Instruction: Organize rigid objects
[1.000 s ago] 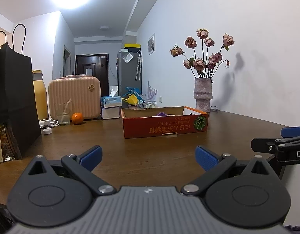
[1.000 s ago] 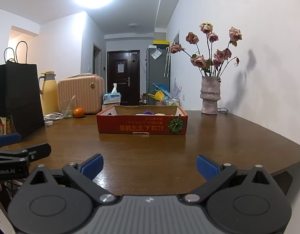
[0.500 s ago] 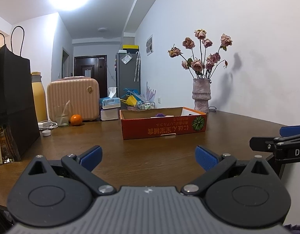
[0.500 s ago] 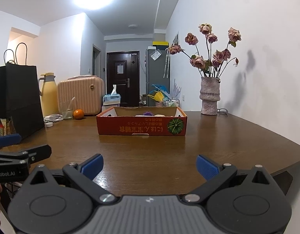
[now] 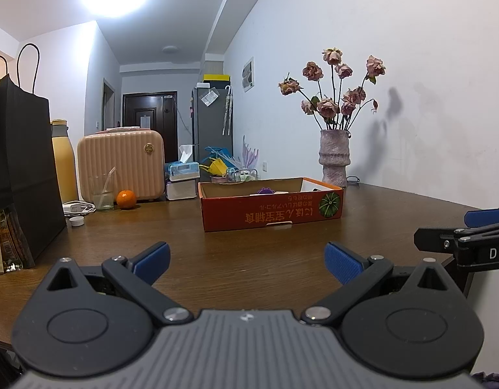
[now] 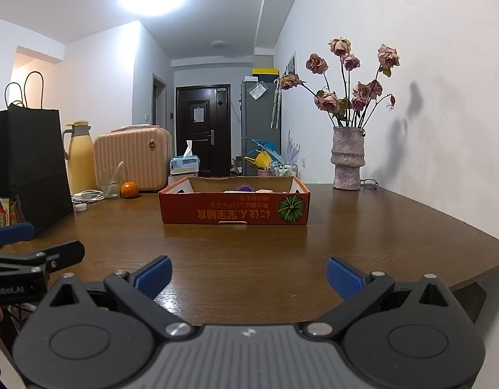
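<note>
Presently both empty: left gripper & right gripper side by side at near table edge, jaws spread wide, prob. staged for reach toward orange box holding rigid bits, mid-table.

Black bag, yellow flask, pink case, glass, orange, tissue box, vase of dried roses, fridge, dark door.

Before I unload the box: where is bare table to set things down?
Bare wood spans from the open left hand-held gripper and right hand-held gripper to the orange cardboard box, and right of it. Crowded: far left, by the black paper bag and orange fruit.
</note>
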Demonstrator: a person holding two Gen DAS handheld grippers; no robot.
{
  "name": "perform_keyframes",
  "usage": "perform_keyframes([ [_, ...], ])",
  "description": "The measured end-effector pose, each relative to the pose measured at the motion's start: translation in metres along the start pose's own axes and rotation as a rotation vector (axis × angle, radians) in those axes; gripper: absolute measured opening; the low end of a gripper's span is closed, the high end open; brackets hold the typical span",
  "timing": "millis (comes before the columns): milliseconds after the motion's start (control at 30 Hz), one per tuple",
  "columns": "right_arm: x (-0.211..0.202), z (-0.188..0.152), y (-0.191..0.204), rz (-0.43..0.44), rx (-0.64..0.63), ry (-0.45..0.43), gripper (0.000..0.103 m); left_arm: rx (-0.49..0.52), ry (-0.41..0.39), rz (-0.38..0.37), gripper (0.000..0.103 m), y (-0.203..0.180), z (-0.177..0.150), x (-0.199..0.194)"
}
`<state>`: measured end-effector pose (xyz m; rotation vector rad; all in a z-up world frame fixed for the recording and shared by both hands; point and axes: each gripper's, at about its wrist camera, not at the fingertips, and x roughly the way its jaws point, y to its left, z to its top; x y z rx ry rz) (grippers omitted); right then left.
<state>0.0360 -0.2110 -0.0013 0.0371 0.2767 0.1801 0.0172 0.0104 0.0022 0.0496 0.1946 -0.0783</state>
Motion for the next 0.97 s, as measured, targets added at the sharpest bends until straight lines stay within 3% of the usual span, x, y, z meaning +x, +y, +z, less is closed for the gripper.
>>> perform_keyframes([
  [967,0.0006,-0.0010,-0.0016,-0.007,0.005,0.004,0.102,-0.018,0.020,-0.042,0.103,0.0042,-0.0036,0.0044],
])
